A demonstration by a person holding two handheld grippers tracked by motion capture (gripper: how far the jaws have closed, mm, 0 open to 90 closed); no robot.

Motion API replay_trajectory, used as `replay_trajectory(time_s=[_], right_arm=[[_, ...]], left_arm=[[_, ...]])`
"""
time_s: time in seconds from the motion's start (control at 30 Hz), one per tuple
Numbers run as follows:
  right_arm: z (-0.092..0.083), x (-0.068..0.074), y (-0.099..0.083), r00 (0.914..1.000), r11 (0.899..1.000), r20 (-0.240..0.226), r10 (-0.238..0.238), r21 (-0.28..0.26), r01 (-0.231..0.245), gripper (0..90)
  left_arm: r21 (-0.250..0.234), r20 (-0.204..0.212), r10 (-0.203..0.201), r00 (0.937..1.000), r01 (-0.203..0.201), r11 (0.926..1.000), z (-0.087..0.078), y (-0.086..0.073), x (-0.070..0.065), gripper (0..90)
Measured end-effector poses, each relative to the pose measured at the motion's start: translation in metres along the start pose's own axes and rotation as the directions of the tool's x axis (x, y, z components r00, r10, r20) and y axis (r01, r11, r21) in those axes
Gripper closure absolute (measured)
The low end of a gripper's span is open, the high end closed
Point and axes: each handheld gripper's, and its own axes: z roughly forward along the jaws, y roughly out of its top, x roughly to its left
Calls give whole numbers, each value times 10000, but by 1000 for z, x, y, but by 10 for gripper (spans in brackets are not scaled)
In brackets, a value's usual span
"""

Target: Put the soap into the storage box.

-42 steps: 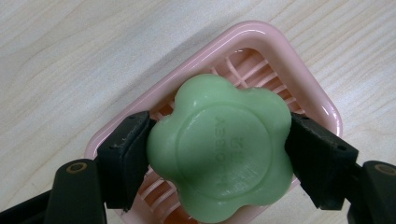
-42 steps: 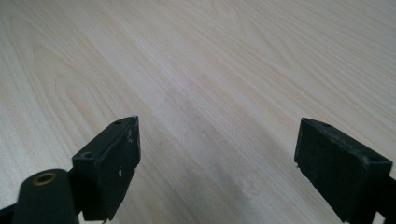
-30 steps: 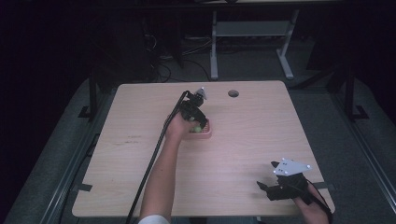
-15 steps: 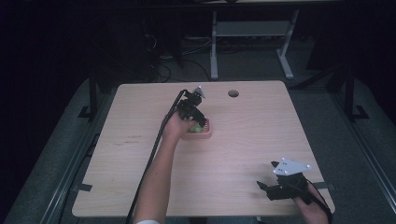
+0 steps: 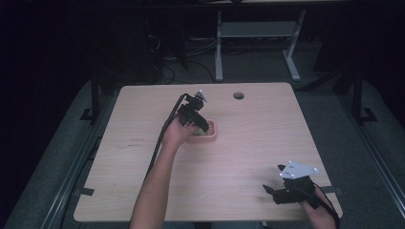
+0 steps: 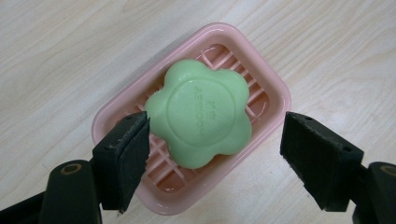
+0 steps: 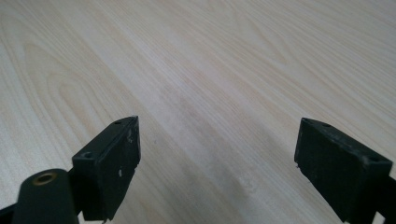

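Left gripper (image 6: 215, 140), jaws spread wide, hovers over the green flower-shaped soap (image 6: 201, 116) lying in the pink soap dish (image 6: 273, 88) near the table's (image 5: 248, 157) centre; one pad is at the soap's edge. Judged stage: grasp not yet made. Right gripper (image 7: 217, 158), wide open and empty, rests by the near right corner.

- A light wooden tabletop (image 5: 248, 157) with rounded corners.
- A round dark hole (image 5: 238, 95) near the tabletop's far edge.
- A grey floor (image 5: 367, 157) around it.
- A pale desk frame (image 5: 258, 33) stands beyond, in the dark.
- Loose cables (image 5: 169, 71) lie on the floor.
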Motion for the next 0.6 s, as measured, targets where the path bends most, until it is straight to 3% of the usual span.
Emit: replay_trajectory(time_s=[0.2,0.33,0.6], right_arm=[[0,-3,-1,9996,9996,61,-276,57,275,138],[0,-2,-1,10000,10000,20,-7,3,7,138],[0,-3,-1,10000,10000,74,31,-1,-31,138]], left_arm=[[-88,16,34,10000,-34,10000,-4,-6,0,242],[-151,56,103,9999,-102,9998,-7,-11,0,242],[-289,190,241,9995,-235,9993,-11,-17,-5,239]])
